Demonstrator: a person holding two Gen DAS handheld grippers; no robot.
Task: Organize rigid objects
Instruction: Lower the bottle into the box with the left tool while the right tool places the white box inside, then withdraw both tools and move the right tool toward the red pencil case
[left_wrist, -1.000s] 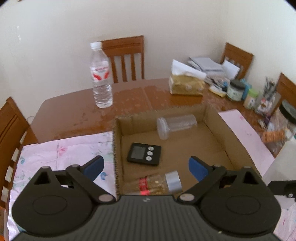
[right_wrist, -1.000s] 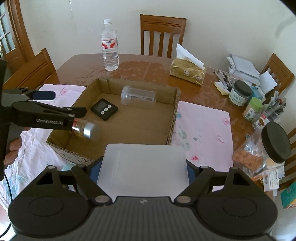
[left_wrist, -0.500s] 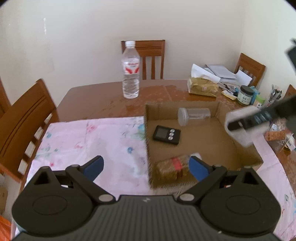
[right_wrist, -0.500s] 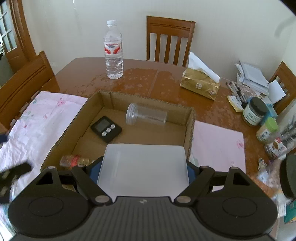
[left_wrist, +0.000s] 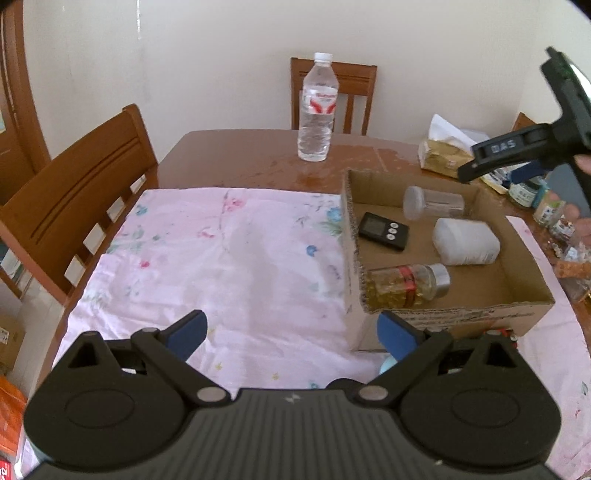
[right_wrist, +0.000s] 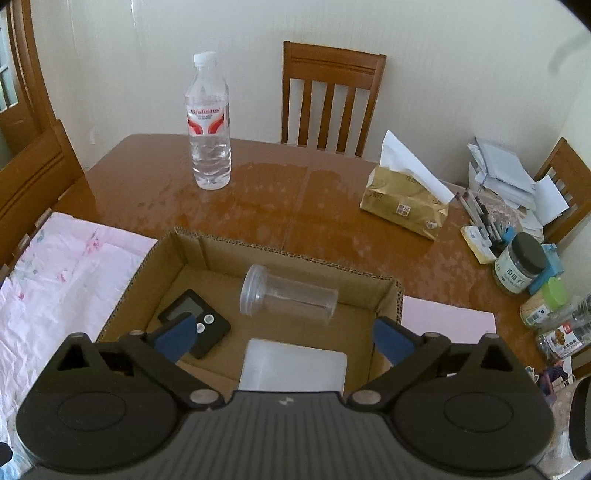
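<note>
Both my claws are spread and empty: left gripper (left_wrist: 291, 334) lower centre over the pink cloth (left_wrist: 229, 266), right gripper (right_wrist: 282, 334) above the cardboard box (right_wrist: 284, 254) (white container (right_wrist: 293, 365) lying inside, bottom centre).

**Soft daylight, fisheye warp**

Both views bright w/ even, diffuse light; shadows faint. Wet-looking sheen and pale glare across the brown surface (right_wrist: 303, 192) near the water bottle (right_wrist: 208, 122). Strong barrel distortion: walls and chair (left_wrist: 79, 192) bow at edges, corners vignette black. Right-edge items in left wrist view slightly blurred.
</note>
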